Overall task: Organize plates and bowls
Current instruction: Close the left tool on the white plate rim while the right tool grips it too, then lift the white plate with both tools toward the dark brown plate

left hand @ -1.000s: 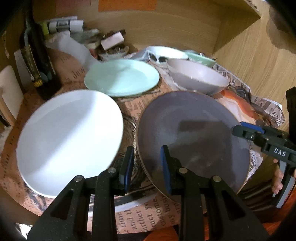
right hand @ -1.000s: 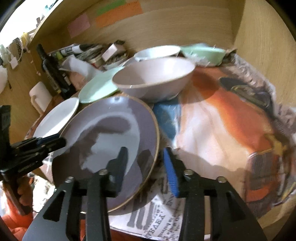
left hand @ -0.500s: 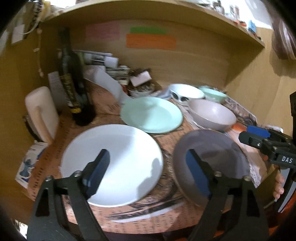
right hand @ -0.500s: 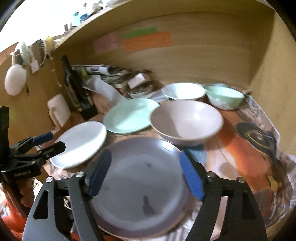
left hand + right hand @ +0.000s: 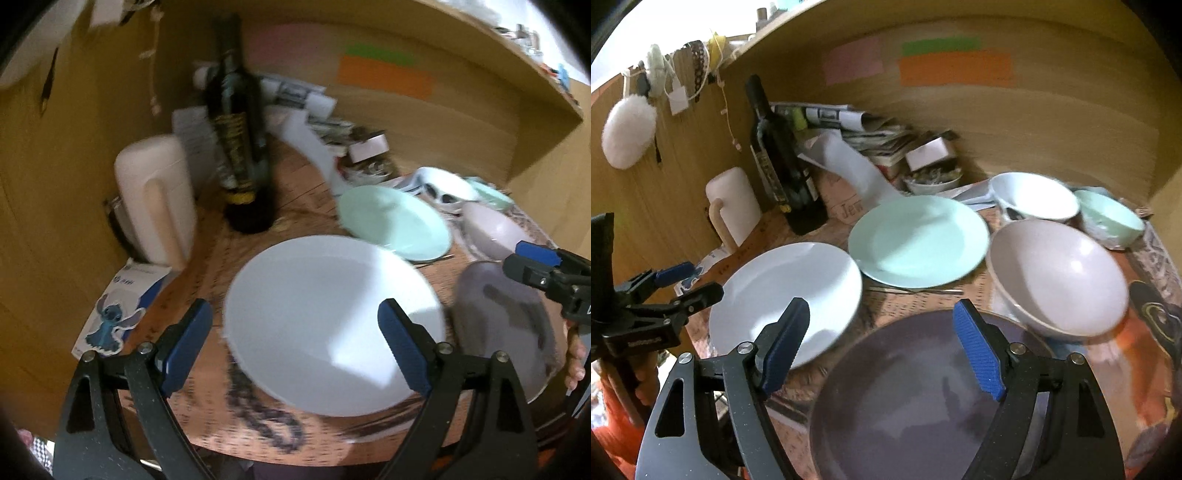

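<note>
A white plate point(image 5: 332, 321) point(image 5: 786, 302), a mint plate point(image 5: 395, 221) point(image 5: 919, 240) and a grey-purple plate point(image 5: 506, 325) point(image 5: 923, 398) lie on the paper-covered table. A pale lilac bowl point(image 5: 1056, 277) point(image 5: 495, 230), a white bowl point(image 5: 1034, 197) and a mint bowl point(image 5: 1108, 218) stand at the back right. My left gripper point(image 5: 295, 347) is wide open and empty, above the near edge of the white plate. My right gripper point(image 5: 882, 347) is wide open and empty, above the grey-purple plate.
A dark bottle point(image 5: 240, 147) point(image 5: 779, 166) and a white jug point(image 5: 155, 199) point(image 5: 733, 206) stand at the back left. Newspapers, a small box and a dish of clutter point(image 5: 931, 177) line the back wall. Wooden walls enclose the table on three sides.
Both grippers have opened from nearly closed to wide open and drawn back and up. The left gripper has shifted left, from the grey-purple plate's edge to over the white plate.
</note>
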